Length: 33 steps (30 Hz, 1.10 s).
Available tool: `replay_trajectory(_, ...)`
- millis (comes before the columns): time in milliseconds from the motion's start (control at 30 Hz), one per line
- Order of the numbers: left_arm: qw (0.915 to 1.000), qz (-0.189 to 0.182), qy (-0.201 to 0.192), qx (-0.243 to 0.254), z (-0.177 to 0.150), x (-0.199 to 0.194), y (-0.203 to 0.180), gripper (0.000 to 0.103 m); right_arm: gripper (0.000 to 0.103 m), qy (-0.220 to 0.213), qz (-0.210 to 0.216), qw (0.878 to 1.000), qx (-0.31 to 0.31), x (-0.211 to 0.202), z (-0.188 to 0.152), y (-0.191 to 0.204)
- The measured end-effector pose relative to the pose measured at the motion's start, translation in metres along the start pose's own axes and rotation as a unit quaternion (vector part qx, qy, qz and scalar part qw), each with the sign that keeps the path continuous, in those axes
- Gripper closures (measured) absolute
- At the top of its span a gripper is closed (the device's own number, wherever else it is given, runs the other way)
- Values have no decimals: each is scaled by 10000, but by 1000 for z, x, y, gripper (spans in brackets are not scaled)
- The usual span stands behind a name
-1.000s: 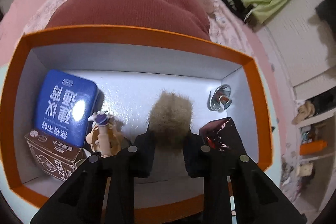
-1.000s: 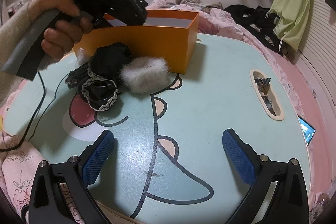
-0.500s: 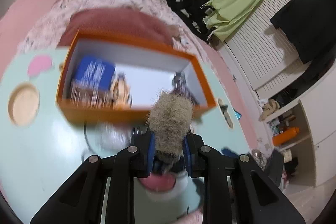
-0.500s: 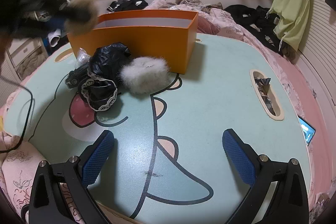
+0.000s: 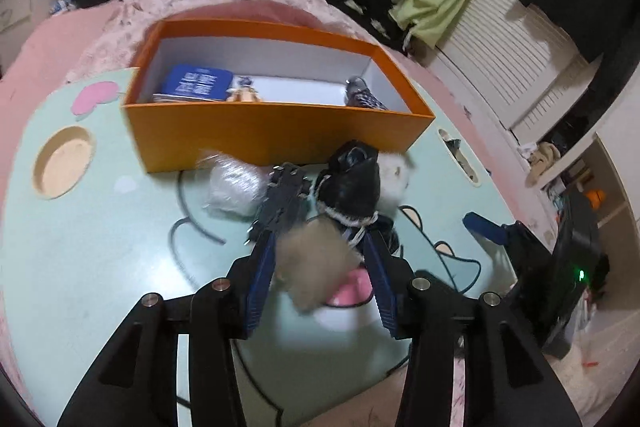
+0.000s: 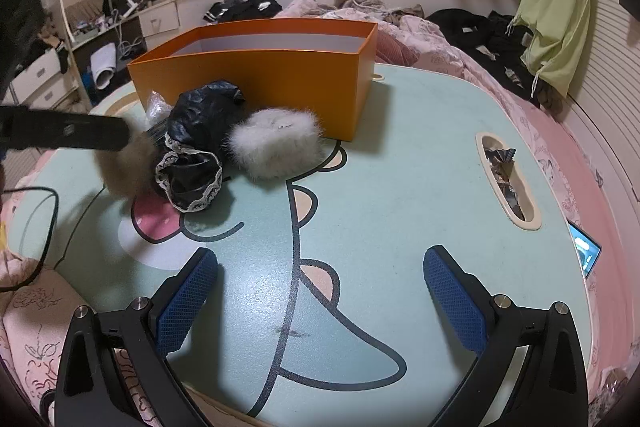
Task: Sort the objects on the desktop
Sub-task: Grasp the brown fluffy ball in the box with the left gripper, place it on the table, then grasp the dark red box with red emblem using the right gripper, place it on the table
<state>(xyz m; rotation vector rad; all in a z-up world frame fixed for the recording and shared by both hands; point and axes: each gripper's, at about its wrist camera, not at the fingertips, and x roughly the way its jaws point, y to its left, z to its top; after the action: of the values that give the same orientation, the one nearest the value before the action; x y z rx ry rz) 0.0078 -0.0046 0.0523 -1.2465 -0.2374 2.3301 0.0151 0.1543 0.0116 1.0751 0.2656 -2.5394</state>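
Note:
My left gripper (image 5: 320, 251) stands over the table in front of the orange box (image 5: 276, 131), with a tan fur pompom (image 5: 316, 269) between its blue pads; the jaws look wider than the pompom, which is blurred. Just beyond lie a black lace-trimmed pouch (image 5: 354, 183), a clear plastic bag (image 5: 234, 183), a spiked black item (image 5: 286, 191) and a white fur puff (image 5: 394, 169). The box holds a blue tin (image 5: 196, 87), a small figure (image 5: 244, 93) and a dark item (image 5: 362, 97). My right gripper (image 6: 320, 291) is open and empty over the table; the pouch (image 6: 196, 131), puff (image 6: 276, 147), pompom (image 6: 124, 163) and box (image 6: 256, 67) lie ahead.
The mint cartoon table (image 6: 380, 187) has a round recess (image 5: 64, 163) at the left and a slot holding wrappers (image 6: 506, 179) at the right. A black cable (image 5: 188, 235) lies on it. A bed with clothes stands behind. A phone (image 6: 584, 251) lies off the right edge.
My left gripper has pulled back from over the box, down to the table by the pile, still carrying the pompom. Its jaws have widened. The right gripper has not moved.

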Motion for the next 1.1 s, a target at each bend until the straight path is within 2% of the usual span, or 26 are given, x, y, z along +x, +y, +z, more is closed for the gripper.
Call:
replay_trajectory(100, 9995, 235, -173, -80, -19, -13, 5, 38, 0, -1, 0, 10000, 0, 1, 0, 1)
replay_trajectory(200, 9983, 525, -156, 217, -44, -18, 3, 37, 0, -1, -1, 10000, -1, 1, 0, 0)
replay_trajectory(233, 9977, 571, -114, 337, -50, -15, 2, 33, 0, -1, 0, 10000, 0, 0, 0, 0)
replay_trajectory(267, 9971, 620, -26, 439, -56, -8, 1, 28, 0, -2, 1, 10000, 0, 0, 0, 0)
replay_trajectory(300, 9953, 747, 49, 608, -64, 3, 0, 15, 0, 3, 0, 10000, 0, 0, 0, -1)
replay_trajectory(333, 9917, 995, -31, 814, -66, 6, -4, 9, 0, 1, -12, 10000, -10, 1, 0, 0)
replay_trajectory(367, 9847, 1384, 88, 1055, -66, 16, -12, 2, 0, 2, -18, 10000, -15, -1, -1, 0)
replay_trajectory(400, 9849, 1325, 144, 1101, -63, 20, -15, 0, 0, 5, -20, 10000, -14, -1, -1, 0)
replay_trajectory(433, 9862, 1223, 220, 1093, -61, 23, -15, 0, 0, 4, -11, 10000, -5, -2, -1, -1)
replay_trajectory(633, 9865, 1284, 174, 1001, -49, 29, -10, 0, 0, 11, -10, 10000, -7, 3, 1, 6)
replay_trajectory(1000, 9867, 1295, 109, 973, -54, 27, -13, 0, 2, 19, -58, 10000, 17, 3, 2, 7)
replay_trajectory(1033, 9869, 1291, 103, 966, -54, 27, -13, 0, 10, 27, -61, 10000, 26, 3, 3, 7)
replay_trajectory(1067, 9870, 1289, 99, 959, -54, 27, -13, 0, 26, 10, -24, 10000, 48, 1, 6, 7)
replay_trajectory(1100, 9871, 1283, 93, 958, -54, 27, -12, 0, 36, 6, 104, 9999, 106, 0, 10, 6)
